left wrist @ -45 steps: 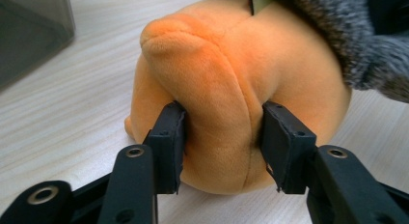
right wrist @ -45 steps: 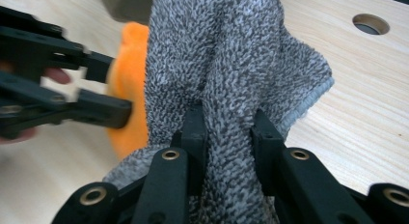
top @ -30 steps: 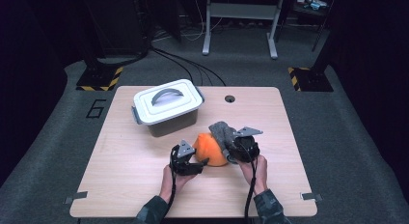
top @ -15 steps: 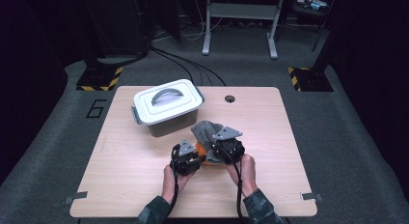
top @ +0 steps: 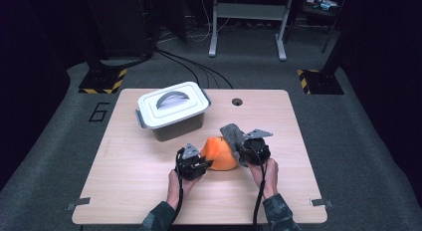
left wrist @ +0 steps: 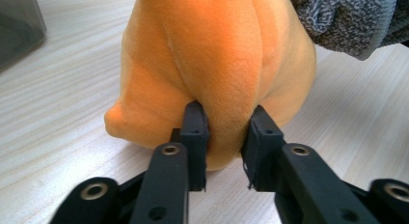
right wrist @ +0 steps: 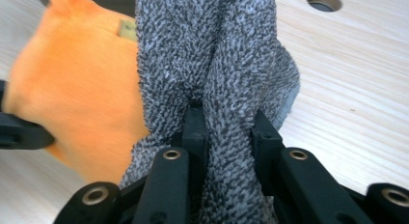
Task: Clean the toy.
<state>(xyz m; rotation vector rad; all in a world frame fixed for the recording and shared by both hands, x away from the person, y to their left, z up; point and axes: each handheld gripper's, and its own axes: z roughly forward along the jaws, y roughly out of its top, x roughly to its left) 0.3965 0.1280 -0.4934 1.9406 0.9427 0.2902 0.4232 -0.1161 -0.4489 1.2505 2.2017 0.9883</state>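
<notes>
On the tabletop (top: 149,191), near its front middle, lies a soft cloth, fuzzy orange (left wrist: 212,55) on one side and speckled grey knit (right wrist: 217,50) on the other. The left tool (left wrist: 226,137) pinches an orange fold; the right tool (right wrist: 226,132) pinches the grey part

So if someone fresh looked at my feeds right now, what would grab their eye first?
Probably the orange cloth bunched near the table's middle, with the left gripper pinching a fold of it. Right beside it, the right gripper is clamped on a grey knobbly cloth that lies against the orange one. Behind them sits a grey lidded box with a handle on top.
</notes>
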